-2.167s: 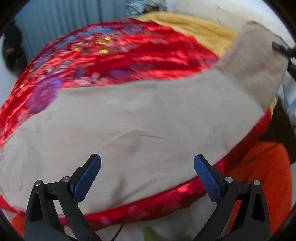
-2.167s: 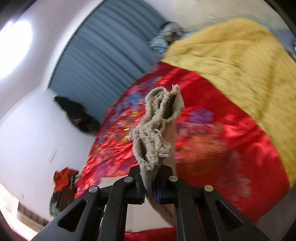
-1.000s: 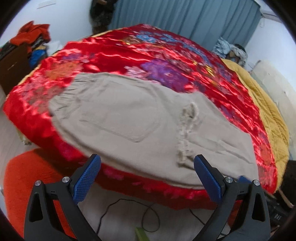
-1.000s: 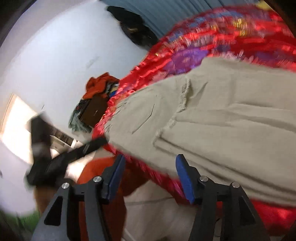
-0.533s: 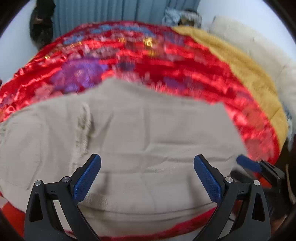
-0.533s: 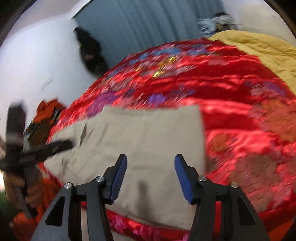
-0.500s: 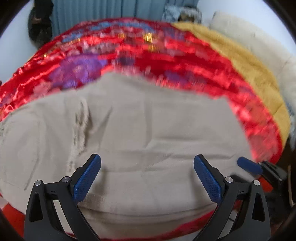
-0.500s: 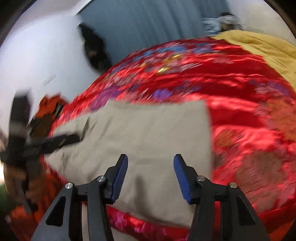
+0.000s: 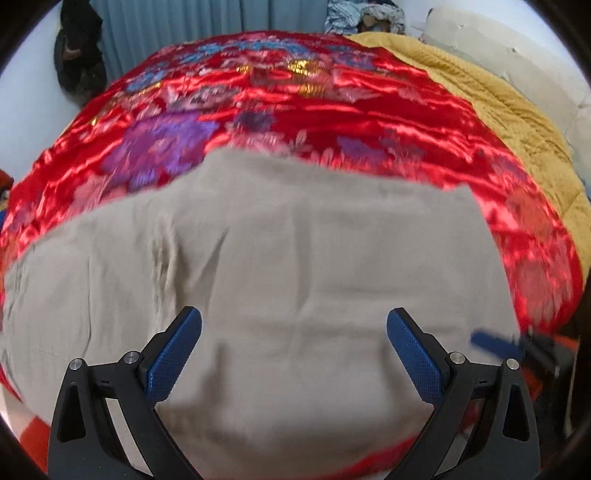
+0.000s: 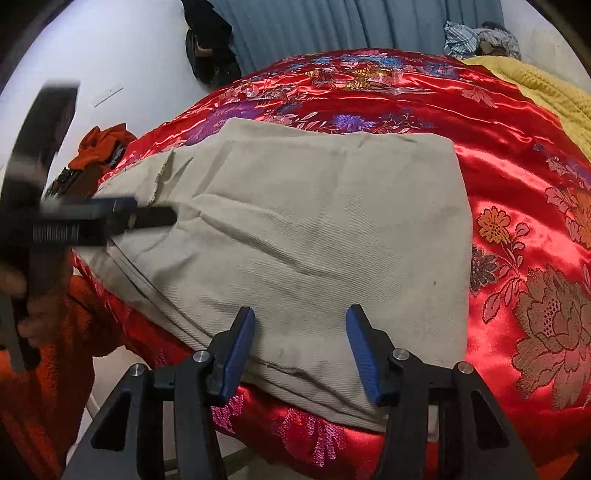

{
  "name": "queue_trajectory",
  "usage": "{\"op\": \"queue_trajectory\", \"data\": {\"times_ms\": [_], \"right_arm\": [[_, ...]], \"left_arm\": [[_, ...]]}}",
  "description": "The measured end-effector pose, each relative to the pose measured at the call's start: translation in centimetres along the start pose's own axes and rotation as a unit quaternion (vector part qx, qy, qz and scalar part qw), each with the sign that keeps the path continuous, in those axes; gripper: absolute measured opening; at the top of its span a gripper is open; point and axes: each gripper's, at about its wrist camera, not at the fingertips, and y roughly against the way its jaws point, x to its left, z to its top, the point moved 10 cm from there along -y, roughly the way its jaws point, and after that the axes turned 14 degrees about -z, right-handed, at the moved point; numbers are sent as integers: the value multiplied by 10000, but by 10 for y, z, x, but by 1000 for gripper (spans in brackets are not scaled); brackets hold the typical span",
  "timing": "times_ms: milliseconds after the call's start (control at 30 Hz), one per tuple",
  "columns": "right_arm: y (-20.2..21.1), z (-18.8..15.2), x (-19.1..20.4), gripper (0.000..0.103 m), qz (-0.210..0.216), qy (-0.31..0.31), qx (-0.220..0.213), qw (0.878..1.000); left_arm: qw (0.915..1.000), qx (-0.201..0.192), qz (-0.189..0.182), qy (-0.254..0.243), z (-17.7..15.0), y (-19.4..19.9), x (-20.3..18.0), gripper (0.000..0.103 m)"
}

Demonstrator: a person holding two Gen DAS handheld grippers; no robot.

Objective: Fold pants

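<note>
The beige pants (image 9: 295, 258) (image 10: 314, 229) lie folded over themselves on the red flowered bedspread (image 9: 295, 96) (image 10: 517, 184), near the bed's front edge. My left gripper (image 9: 293, 332) hovers over the pants with its blue pads wide apart and nothing between them. My right gripper (image 10: 301, 332) stands open above the near folded edge, also holding nothing. In the right wrist view the left gripper (image 10: 147, 216) shows blurred at the left, over the pants' left end. The right gripper's blue fingertip (image 9: 495, 341) shows at the right edge of the left wrist view.
A yellow blanket (image 9: 498, 110) (image 10: 546, 92) covers the bed's right side. Blue curtains (image 10: 351, 26) hang behind, with a dark garment (image 10: 210, 44) on the wall. Orange clothes (image 10: 103, 144) are piled at the left. A person's orange sleeve (image 10: 55, 332) is at lower left.
The right gripper let go of the frayed pant end, now laid folded on the pants. Both grippers swung over the folded pants and came lower; the right jaws narrowed slightly.
</note>
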Motion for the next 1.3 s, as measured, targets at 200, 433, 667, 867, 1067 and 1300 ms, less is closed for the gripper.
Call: {"op": "queue_trajectory", "data": {"times_ms": [200, 433, 667, 867, 1067, 1300], "right_arm": [[1, -3, 1, 52, 2, 23, 3, 10000], [0, -4, 2, 52, -37, 73, -2, 10000], [1, -4, 2, 52, -26, 68, -11, 10000], [1, -5, 2, 52, -33, 73, -14, 10000], [1, -5, 3, 53, -43, 97, -26, 9999], [3, -3, 2, 53, 2, 66, 5, 10000]], "left_arm": [[9980, 242, 361, 457, 13, -50, 35, 102], [9957, 123, 542, 747, 2, -31, 67, 103], [9922, 2, 519, 1133, -16, 2, 83, 101], [9981, 44, 34, 608, -26, 6, 36, 101], [9995, 86, 302, 50, -51, -15, 34, 102], [9996, 137, 235, 115, -52, -16, 37, 102]]}}
